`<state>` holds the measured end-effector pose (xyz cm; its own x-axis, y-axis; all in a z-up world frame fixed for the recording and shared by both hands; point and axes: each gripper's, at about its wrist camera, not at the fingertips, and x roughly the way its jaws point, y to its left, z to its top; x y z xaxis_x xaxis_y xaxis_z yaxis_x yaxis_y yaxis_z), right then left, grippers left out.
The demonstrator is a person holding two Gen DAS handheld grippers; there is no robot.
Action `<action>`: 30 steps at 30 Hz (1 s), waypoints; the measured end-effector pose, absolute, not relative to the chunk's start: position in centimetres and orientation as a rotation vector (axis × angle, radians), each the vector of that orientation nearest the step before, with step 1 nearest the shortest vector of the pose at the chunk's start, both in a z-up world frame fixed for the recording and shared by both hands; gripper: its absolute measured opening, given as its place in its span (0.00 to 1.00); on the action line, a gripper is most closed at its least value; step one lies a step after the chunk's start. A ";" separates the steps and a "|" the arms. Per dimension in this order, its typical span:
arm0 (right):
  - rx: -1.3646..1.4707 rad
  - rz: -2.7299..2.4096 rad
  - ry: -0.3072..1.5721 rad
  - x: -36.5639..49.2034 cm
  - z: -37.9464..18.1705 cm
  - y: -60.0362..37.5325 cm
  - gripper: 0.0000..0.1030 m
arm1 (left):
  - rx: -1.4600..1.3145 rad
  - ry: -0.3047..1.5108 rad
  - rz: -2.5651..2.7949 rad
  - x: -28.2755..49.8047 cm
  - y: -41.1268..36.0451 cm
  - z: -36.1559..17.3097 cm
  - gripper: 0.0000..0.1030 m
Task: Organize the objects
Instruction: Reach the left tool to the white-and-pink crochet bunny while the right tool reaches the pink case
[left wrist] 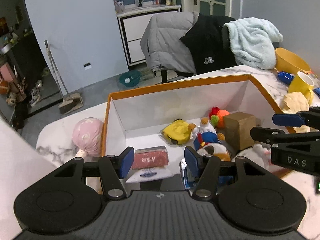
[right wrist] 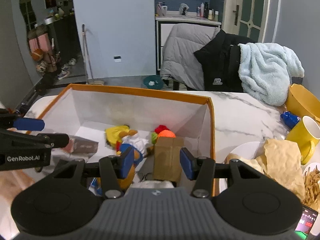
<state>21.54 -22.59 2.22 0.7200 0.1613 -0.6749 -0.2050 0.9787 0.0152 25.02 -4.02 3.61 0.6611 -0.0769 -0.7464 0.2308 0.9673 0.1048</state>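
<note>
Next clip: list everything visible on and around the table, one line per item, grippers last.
Storage box: 1, orange rim, white inside, on marble table.
Cardboard block: 1, brown, in box.
Plush toys: several, mixed colours, in box.
Red packet: 1, in box, near side.
Pink pouch: 1, left of box.
Mug: 1, yellow, right of box.
Yellow tub: 1, behind mug.
Fries: pile, far right.
Jackets: grey, black, on chair.
Left gripper: open.
Right gripper: open.
</note>
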 end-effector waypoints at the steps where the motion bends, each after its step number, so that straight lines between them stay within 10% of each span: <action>1: -0.068 0.206 0.738 21.1 2.3 -22.7 0.52 | 0.201 0.831 -0.178 24.6 -3.9 3.7 0.64; 30: 0.078 0.290 0.714 10.8 2.7 -25.7 0.64 | 0.048 0.732 -0.324 13.2 -1.9 4.1 0.70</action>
